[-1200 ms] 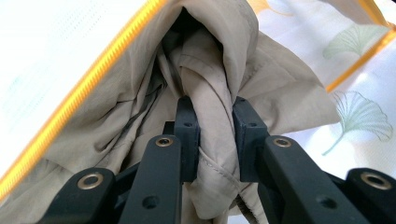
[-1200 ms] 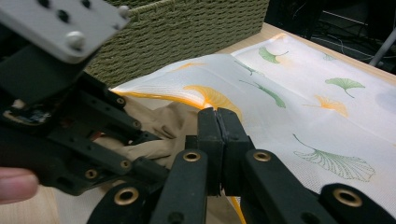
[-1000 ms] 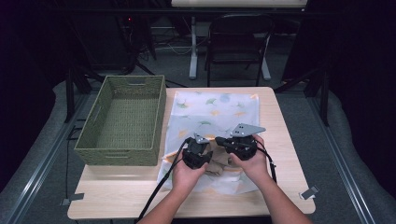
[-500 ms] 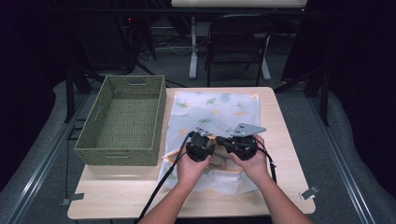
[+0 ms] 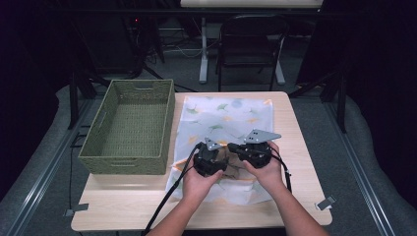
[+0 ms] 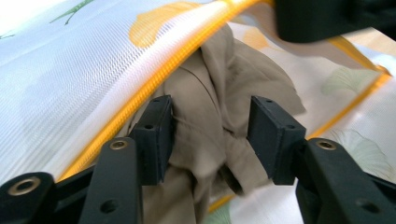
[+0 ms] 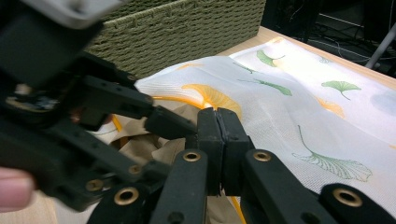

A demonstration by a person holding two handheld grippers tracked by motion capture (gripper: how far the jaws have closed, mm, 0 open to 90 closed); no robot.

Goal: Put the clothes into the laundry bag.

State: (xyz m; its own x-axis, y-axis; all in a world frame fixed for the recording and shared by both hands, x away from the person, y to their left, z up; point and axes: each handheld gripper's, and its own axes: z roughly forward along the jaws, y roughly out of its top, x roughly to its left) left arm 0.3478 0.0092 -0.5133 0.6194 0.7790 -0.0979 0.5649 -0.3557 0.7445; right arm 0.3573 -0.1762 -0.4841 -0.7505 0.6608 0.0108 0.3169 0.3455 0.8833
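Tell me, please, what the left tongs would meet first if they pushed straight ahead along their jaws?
Most likely the beige cloth: it is bunched between the open jaws of the left tongs and lies directly ahead, at the yellow-edged mouth of the mesh bag. Depth beyond it is unclear.

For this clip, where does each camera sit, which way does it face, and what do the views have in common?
High view: above the person's side, looking forward and down on the table, basket and mesh bag; both forearms and hands come in from the bottom.
Left gripper view: rides the left gripper, looking along its open jaws, which stand either side of the tan cloth at the bag's mouth.
Right gripper view: rides the right gripper, jaws shut, facing the basket's side; the left gripper is close in front.
Shared: bag and cloth appear in all three.
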